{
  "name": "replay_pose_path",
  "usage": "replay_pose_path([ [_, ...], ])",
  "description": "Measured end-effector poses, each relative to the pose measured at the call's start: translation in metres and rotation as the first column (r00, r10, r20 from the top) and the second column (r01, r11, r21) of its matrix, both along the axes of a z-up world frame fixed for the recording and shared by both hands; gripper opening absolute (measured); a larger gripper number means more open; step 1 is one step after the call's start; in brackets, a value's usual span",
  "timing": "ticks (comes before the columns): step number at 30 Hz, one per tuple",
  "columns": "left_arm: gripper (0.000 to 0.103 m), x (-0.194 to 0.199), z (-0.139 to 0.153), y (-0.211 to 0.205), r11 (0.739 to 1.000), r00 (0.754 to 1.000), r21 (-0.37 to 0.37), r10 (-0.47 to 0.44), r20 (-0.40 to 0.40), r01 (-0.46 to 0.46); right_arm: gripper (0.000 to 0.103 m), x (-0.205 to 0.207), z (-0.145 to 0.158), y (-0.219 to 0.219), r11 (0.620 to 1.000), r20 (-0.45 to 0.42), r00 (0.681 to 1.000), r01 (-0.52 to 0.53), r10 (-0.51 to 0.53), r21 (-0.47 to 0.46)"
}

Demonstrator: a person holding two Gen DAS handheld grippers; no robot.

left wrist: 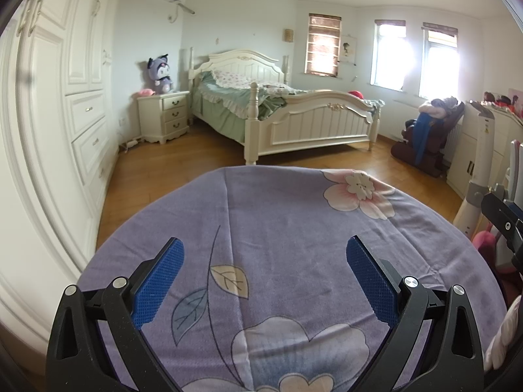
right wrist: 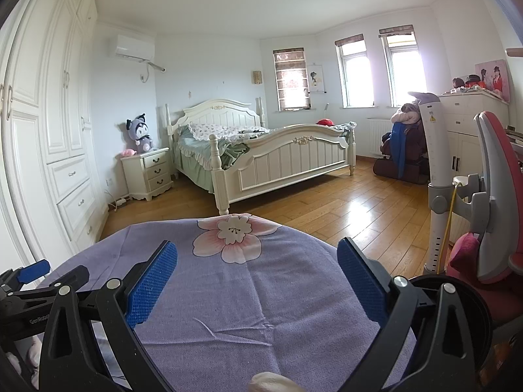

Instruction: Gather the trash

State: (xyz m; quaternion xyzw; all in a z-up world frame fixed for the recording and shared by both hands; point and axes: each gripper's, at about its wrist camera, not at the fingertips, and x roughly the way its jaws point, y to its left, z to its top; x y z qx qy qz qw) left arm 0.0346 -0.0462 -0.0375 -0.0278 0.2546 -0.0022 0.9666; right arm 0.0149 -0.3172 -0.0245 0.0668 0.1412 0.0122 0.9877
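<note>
Trash: no scrap, wrapper or bin shows in either view; where the trash lies I cannot tell. The pale rounded lump (right wrist: 269, 381) at the near edge of the right wrist view is too cropped to identify.
Handling, as a judgement: household litter is likely light, soft and crushable, so a pinch across the middle of each piece with the ribbed blue pads (left wrist: 159, 281) should hold it. A firm squeeze matters more than care, unless a piece proves brittle.
Left gripper (left wrist: 264, 263): jaws spread wide, nothing between them, hovering over the cloth.
Right gripper (right wrist: 258, 269): likewise wide apart and empty, just right of the left one, whose black frame shows at the left edge of its view.
Surface: a lilac cotton cloth printed with pink and blue flowers (left wrist: 294, 245) covers a rounded table, lying flat with a few creases. It is soft, and it may drag or bunch if the fingers scrape it.
Room, far left: white panelled wardrobe (left wrist: 75, 98), cream bedside cabinet (left wrist: 165, 116) with a purple plush toy (left wrist: 160, 73) on top.
Room, far centre: cream wooden bed with green bedding (left wrist: 287, 117) on a wooden plank floor (right wrist: 359, 209).
Room, right: bright windows (right wrist: 354, 75), a heap of clothes on a dark seat (right wrist: 403, 143), a red and grey chair (right wrist: 490, 202) near the table.
</note>
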Motion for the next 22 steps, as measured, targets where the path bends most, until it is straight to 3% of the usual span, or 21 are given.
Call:
replay_pose_path([
  [22,0.098,-0.0013,0.0027,0.0044,1.0,0.999,0.003,-0.027,0.023,0.027,0.097,-0.0007,-0.0003,0.0012,1.0,0.001,1.0,0.001,-0.001,-0.001],
])
